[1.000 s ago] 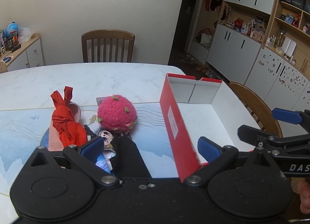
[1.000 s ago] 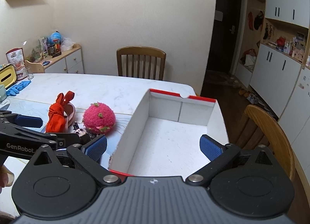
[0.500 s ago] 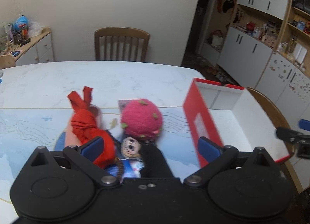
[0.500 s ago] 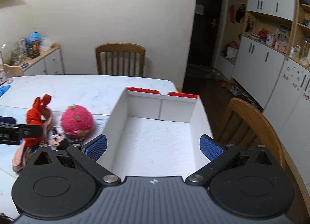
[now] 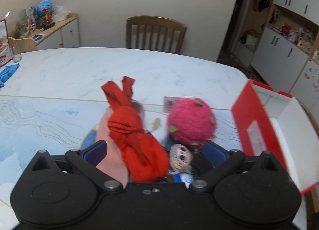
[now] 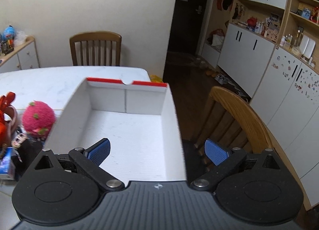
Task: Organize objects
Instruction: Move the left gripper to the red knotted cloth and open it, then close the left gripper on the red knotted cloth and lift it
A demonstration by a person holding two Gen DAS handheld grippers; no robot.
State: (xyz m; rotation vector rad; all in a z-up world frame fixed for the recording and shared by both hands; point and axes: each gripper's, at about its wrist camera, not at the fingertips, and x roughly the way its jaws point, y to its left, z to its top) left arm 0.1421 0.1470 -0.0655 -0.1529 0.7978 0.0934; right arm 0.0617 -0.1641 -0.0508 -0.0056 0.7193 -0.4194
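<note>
A pile of toys lies on the white table (image 5: 99, 66): a red knotted cloth (image 5: 131, 130) on a pink slipper-like item (image 5: 111, 162), a pink fuzzy dragon-fruit ball (image 5: 191, 122) and a small doll (image 5: 180, 157). My left gripper (image 5: 155, 150) is open, its blue pads on either side of the cloth and doll. A red box with a white, empty inside (image 6: 129, 130) stands to the right of the pile. My right gripper (image 6: 157, 150) is open; its left pad is over the box, its right pad beyond the box's right wall. The ball also shows in the right wrist view (image 6: 37, 118).
A wooden chair (image 5: 155, 32) stands at the table's far side, another (image 6: 235, 122) right of the box. A blue cloth (image 5: 8, 72) lies at the table's far left. A sideboard (image 5: 49, 30) with clutter is at the back left; white cabinets (image 6: 259, 54) line the right wall.
My left gripper has moved left and forward, from beside the box wall to around the cloth and doll. My right gripper has shifted right, towards the box's right wall.
</note>
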